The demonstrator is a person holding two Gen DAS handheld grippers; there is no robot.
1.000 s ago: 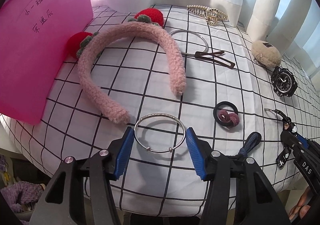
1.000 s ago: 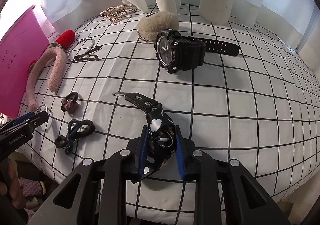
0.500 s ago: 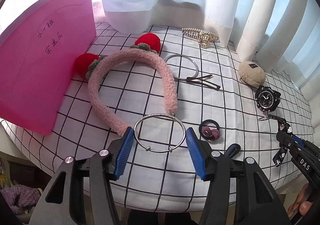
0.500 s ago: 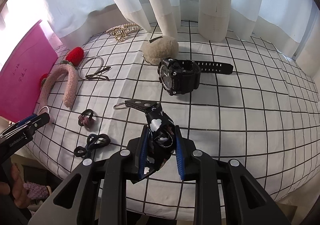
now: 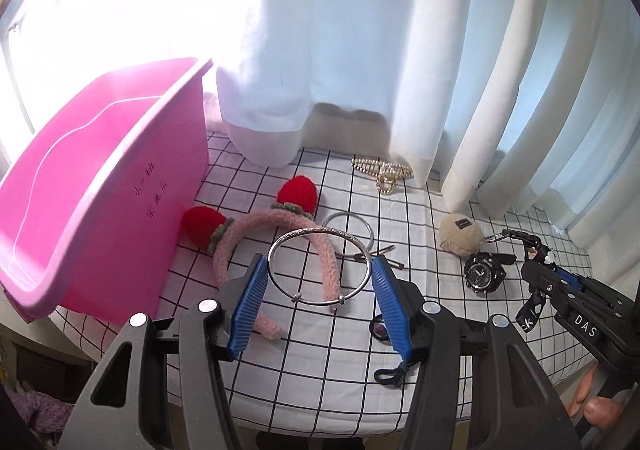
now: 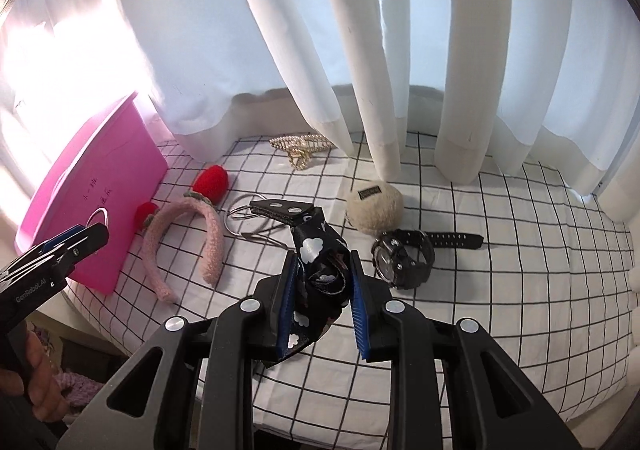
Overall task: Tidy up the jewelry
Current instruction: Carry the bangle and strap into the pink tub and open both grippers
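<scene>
The left claw [image 5: 320,290] has its blue pads set wide against the two sides of a silver bangle [image 5: 319,268], gripping it clear of the checked cloth [image 5: 320,382] that covers the table; in the right wrist view the same bangle shows as a small ring at the tip of that claw, in front of the pink tub [image 5: 96,186]. The right claw [image 6: 323,298] is closed fairly narrow on a black strap with white clouds [image 6: 318,266], whose leather tab and key ring stick out past the pads to the upper left. The pink tub stands at the left edge of the cloth with handwriting on its near wall. Just beside it lies a fuzzy pink headband [image 6: 180,246] with two red strawberry pompoms, and next to the headband rest a second plain bangle [image 5: 349,230] and a thin dark hair clip, touching each other. Further back, near the white curtain [image 6: 320,30], sits a pearl hair claw clip [image 6: 302,146]. A beige plush ball [image 6: 374,206] lies just behind a black wristwatch [image 6: 404,258]. Two dark hair ties are partly hidden behind the left claw's right finger
</scene>
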